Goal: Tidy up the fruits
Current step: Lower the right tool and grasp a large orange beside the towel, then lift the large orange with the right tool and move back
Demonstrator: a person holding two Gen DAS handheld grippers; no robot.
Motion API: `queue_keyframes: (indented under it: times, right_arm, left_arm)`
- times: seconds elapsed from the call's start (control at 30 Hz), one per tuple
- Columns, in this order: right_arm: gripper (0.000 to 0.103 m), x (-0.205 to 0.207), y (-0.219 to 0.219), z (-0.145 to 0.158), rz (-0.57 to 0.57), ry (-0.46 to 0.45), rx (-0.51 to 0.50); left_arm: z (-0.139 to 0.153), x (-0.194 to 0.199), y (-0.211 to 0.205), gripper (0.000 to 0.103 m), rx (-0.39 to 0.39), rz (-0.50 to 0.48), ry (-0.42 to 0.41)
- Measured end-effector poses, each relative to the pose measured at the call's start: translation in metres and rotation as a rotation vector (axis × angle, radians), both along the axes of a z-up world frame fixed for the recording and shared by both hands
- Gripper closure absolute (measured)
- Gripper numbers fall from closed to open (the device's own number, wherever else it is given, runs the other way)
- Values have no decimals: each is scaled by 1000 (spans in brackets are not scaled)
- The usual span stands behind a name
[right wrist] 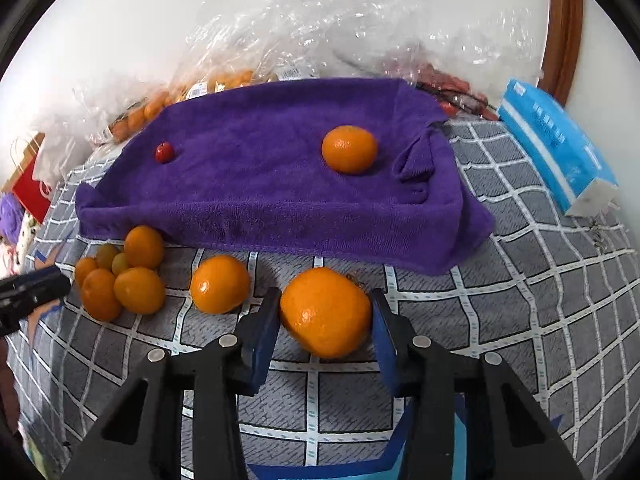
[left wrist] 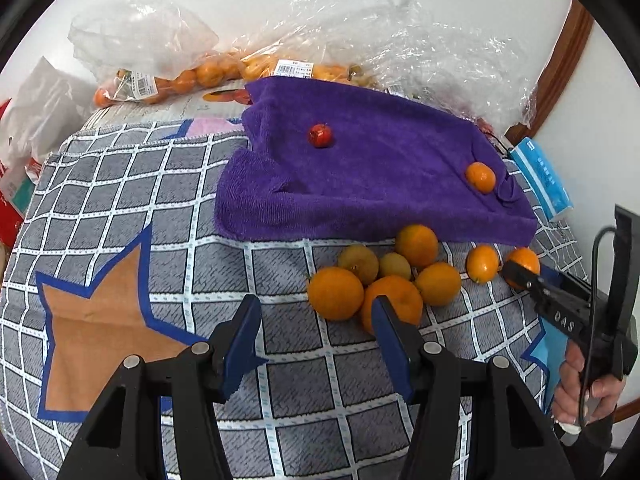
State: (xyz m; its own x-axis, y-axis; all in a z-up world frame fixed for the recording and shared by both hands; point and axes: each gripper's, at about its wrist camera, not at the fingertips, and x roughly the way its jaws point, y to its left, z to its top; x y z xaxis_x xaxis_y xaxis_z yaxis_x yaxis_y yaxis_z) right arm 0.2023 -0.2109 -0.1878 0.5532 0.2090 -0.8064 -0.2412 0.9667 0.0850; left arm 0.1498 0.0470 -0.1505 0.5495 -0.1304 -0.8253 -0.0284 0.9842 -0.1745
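A purple towel point(left wrist: 360, 176) point(right wrist: 256, 184) lies on the checked cloth; on it sit a small red fruit point(left wrist: 320, 135) point(right wrist: 164, 152) and one orange point(left wrist: 480, 177) point(right wrist: 349, 149). A cluster of several oranges point(left wrist: 384, 276) point(right wrist: 120, 280) lies in front of the towel. My right gripper point(right wrist: 326, 320) is open with its jaws on either side of a large orange point(right wrist: 326, 312) on the cloth; it also shows in the left wrist view point(left wrist: 520, 270). Another orange point(right wrist: 220, 284) point(left wrist: 483, 263) lies just left of it. My left gripper point(left wrist: 316, 324) is open and empty, just left of the cluster.
Clear plastic bags of small oranges point(left wrist: 208, 72) point(right wrist: 224, 80) lie behind the towel against the white wall. A blue tissue pack point(left wrist: 540, 178) point(right wrist: 556, 140) lies at the right. A red bag point(right wrist: 30, 190) stands at the far left. The checked cloth point(left wrist: 160, 208) extends left.
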Motion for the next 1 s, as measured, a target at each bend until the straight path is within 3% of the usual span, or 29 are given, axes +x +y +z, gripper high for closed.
queue_keyframes:
  times: [0.13, 0.37, 0.47, 0.6, 1.0]
  right_arm:
    - [60, -12, -4, 4, 6, 1, -8]
    - [60, -42, -23, 20, -54, -8, 0]
    - [60, -50, -29, 26, -81, -5, 7]
    - [60, -55, -31, 35, -103, -10, -9]
    - [60, -61, -14, 58, -71, -58, -33]
  left_arm:
    - [-5, 6, -2, 49, 4, -9, 11]
    - [-12, 12, -2, 66, -38, -17, 24]
    - [-13, 15, -6, 66, -18, -25, 18]
    - [-15, 23, -5, 66, -57, -26, 32]
    - [-18, 21, -1, 70, -73, -63, 50]
